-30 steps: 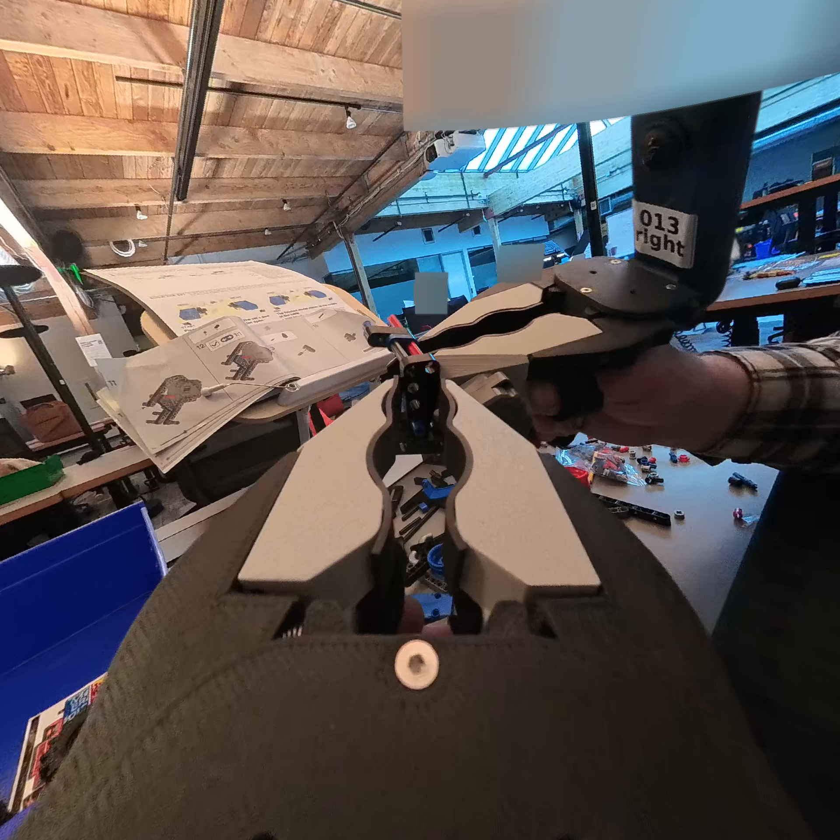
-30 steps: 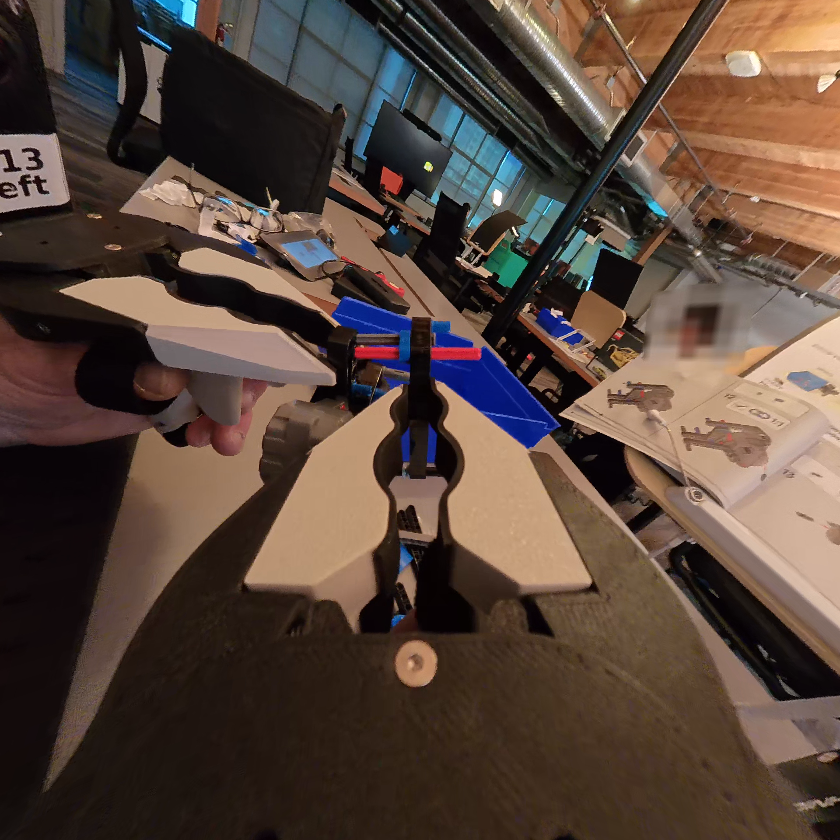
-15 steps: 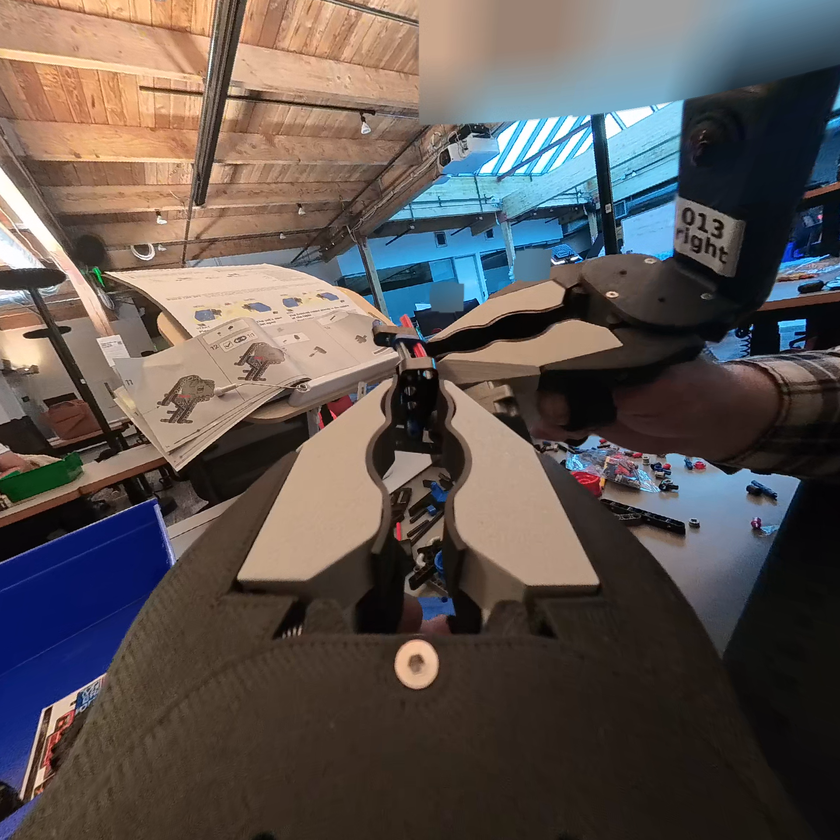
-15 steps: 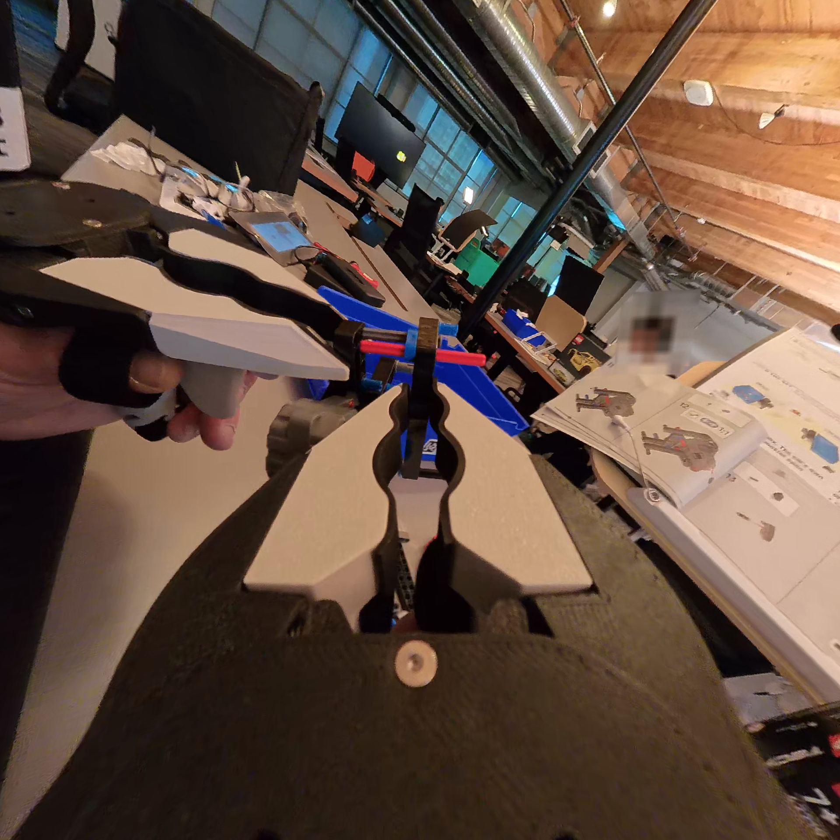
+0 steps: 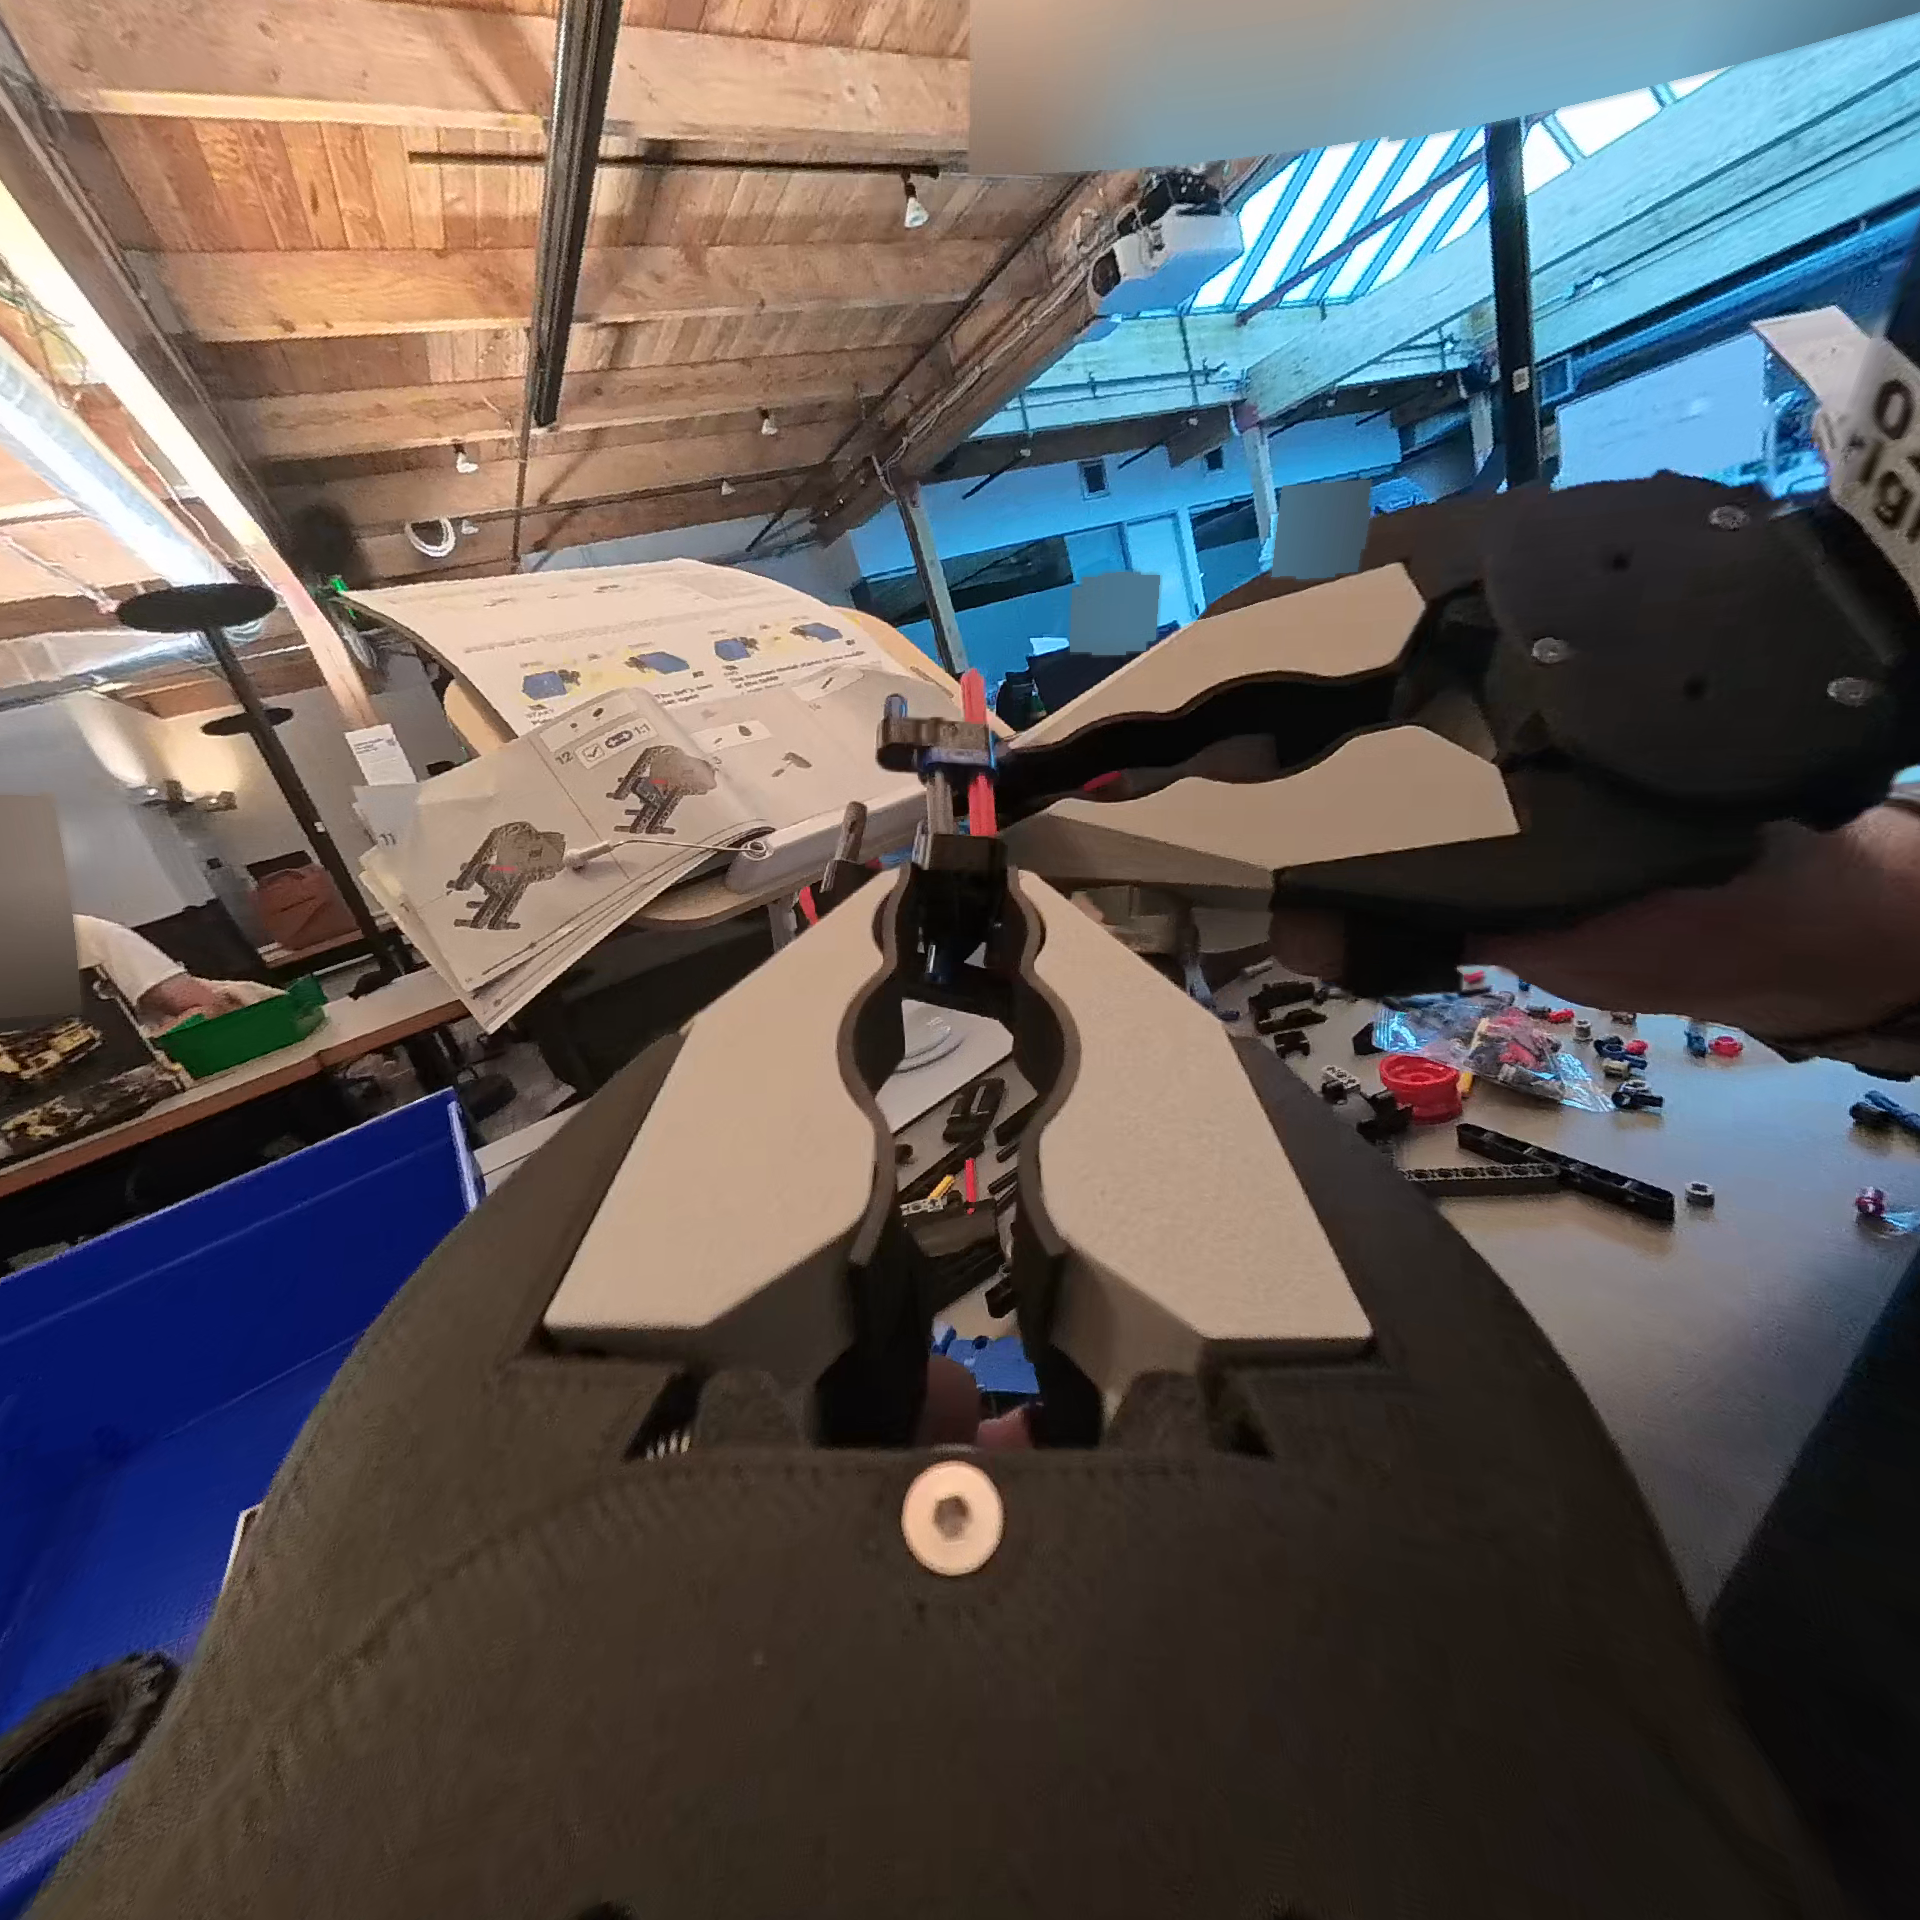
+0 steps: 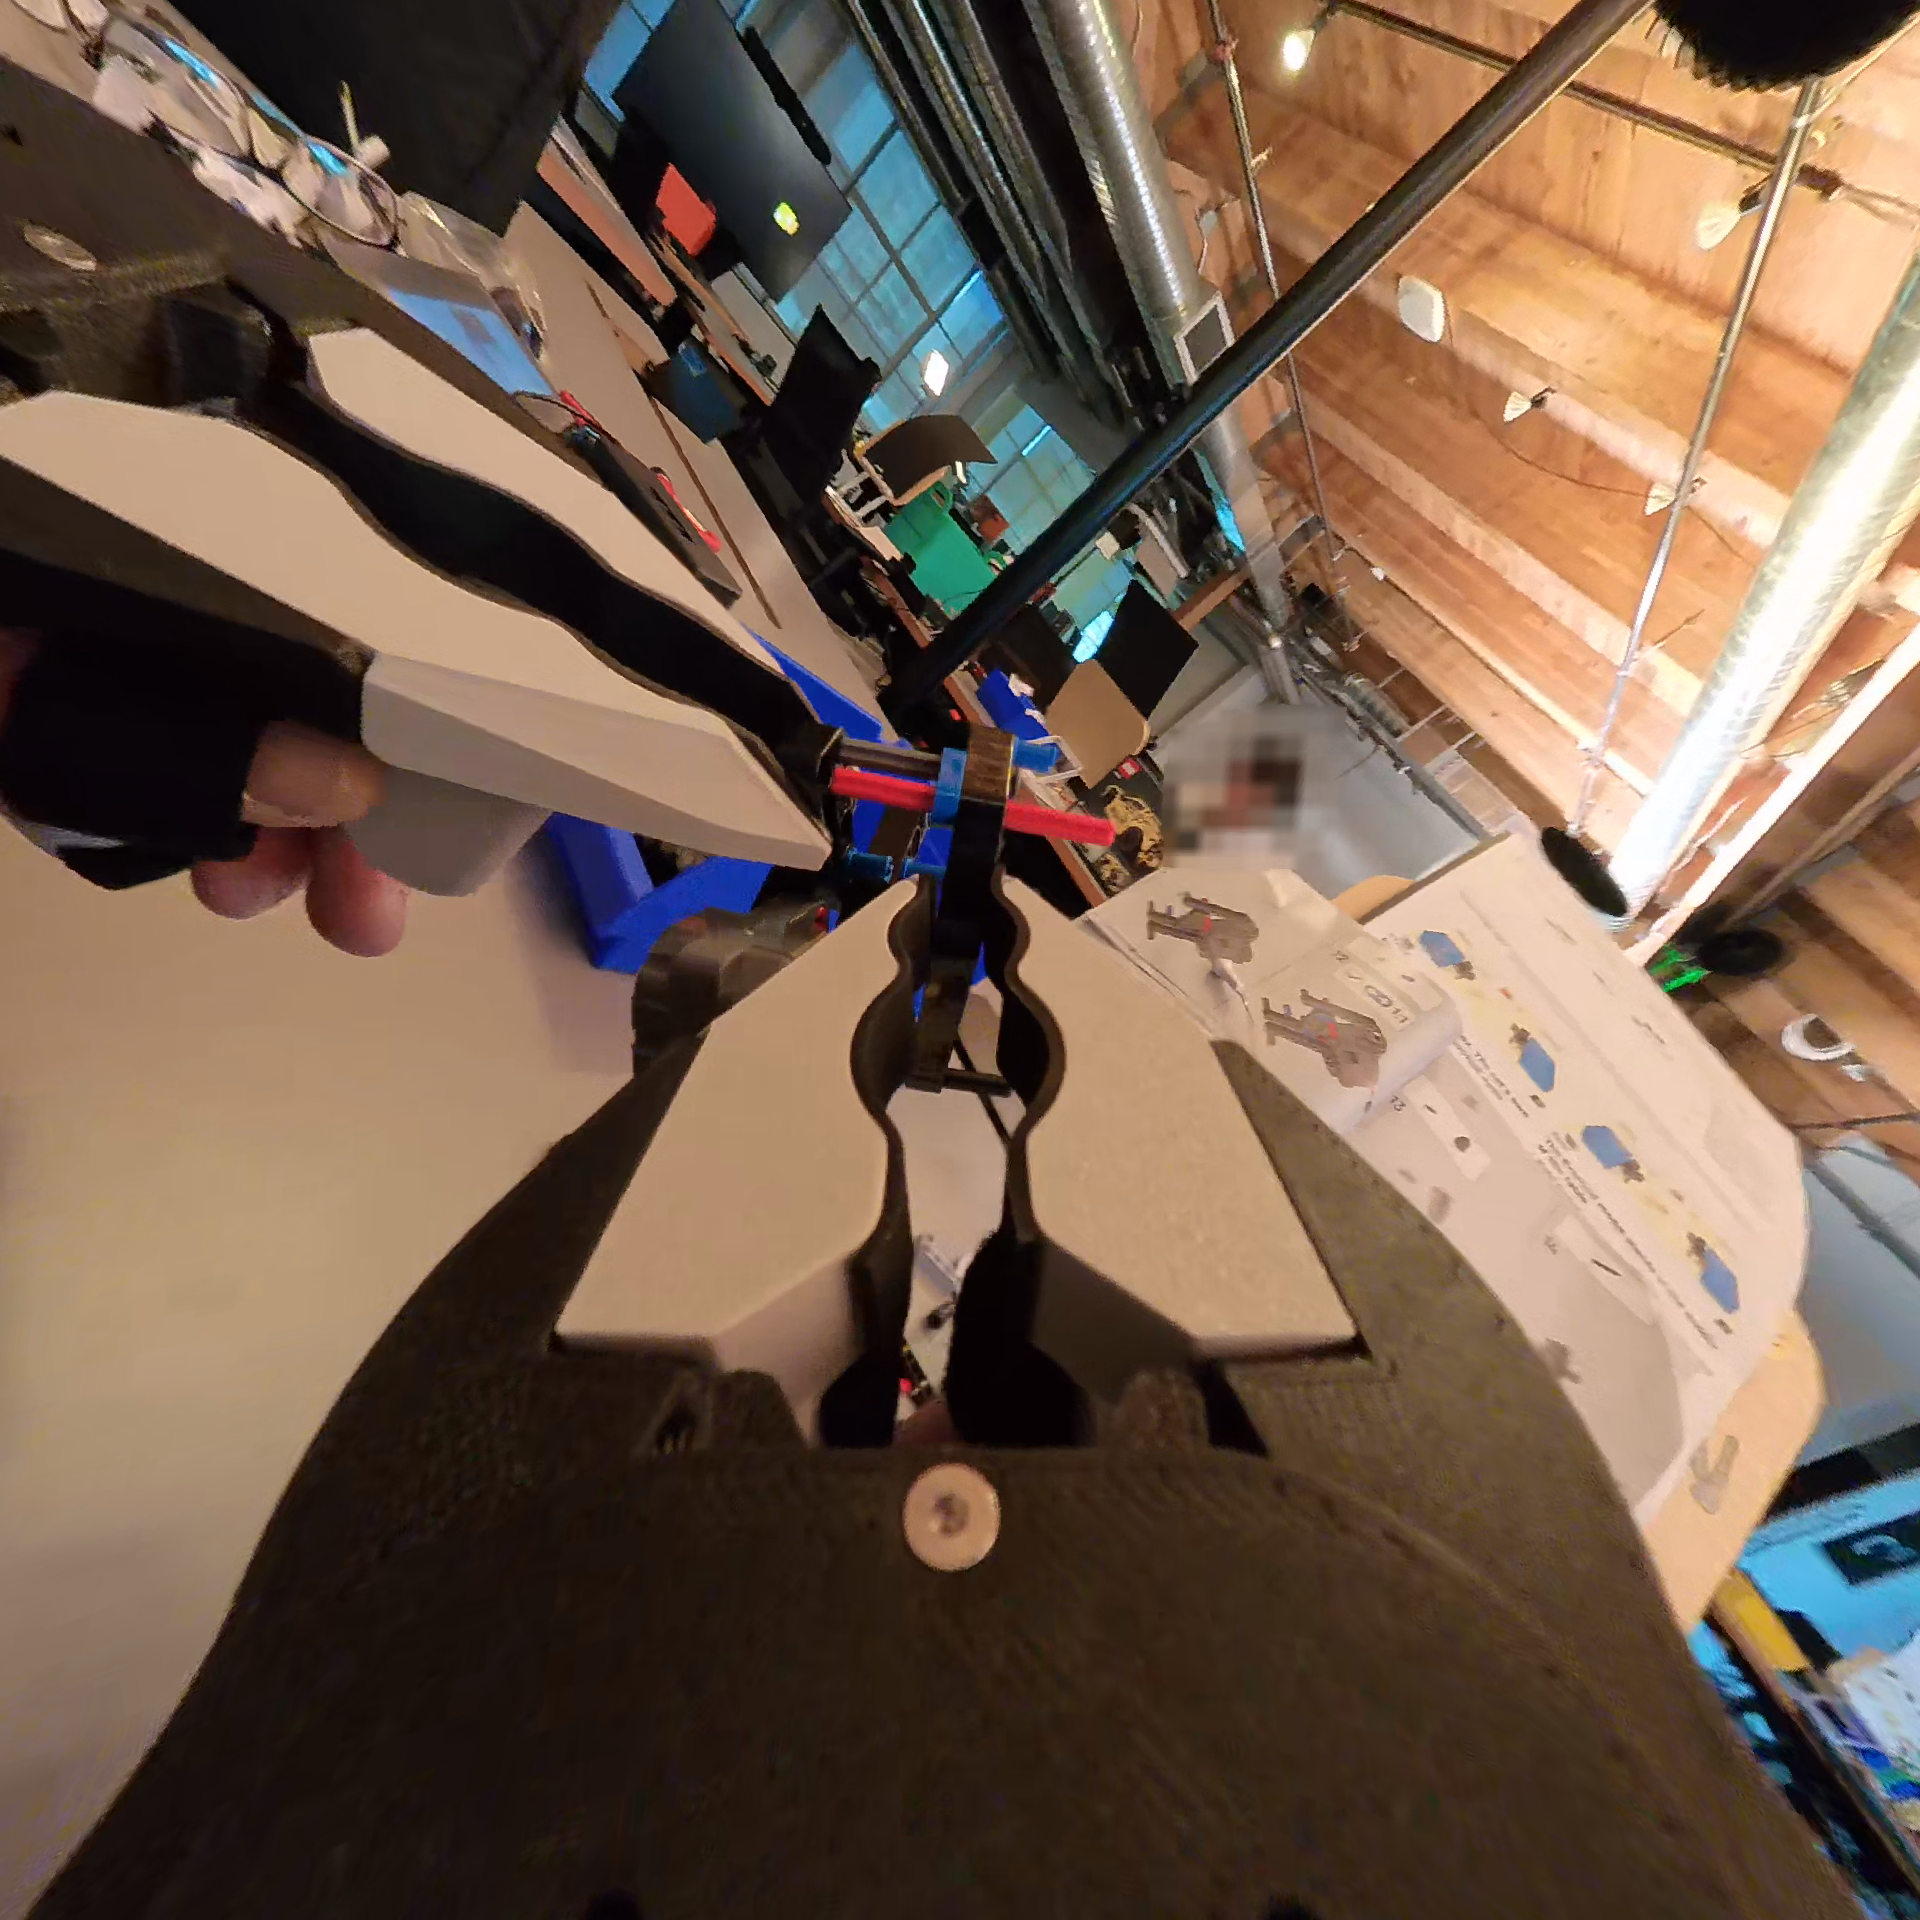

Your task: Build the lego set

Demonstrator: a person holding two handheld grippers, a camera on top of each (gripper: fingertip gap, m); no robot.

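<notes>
Black beams, blue pins and a red axle (image 6: pixel 868 785) make up a small sub-assembly (image 5: pixel 951 821) held in mid-air between both tools, well above the table (image 5: pixel 1621 1340). The left gripper (image 5: pixel 954 883) is clamped on a black piece at the lower end of it, jaws drawn together. The right gripper (image 6: pixel 961 894) is likewise closed on a black beam (image 6: pixel 961 904) that the axle passes through; in the left wrist view it comes in from the right, tips meeting the same cluster.

Progress looks early: the held cluster is only a handful of parts, and whatever joint is being pressed home cannot be judged seated or not from either view.

Beyond the tools, much is left. Loose pieces (image 5: pixel 1496 1081) lie scattered on the table, among them a red wheel hub (image 5: pixel 1418 1086), a long black beam (image 5: pixel 1569 1184) and a part-filled bag (image 5: pixel 1496 1044). Farther off the booklet (image 5: pixel 623 810) stands open at a walker-like model far larger than what is in hand. A blue bin (image 5: pixel 187 1382) sits at the left.
</notes>
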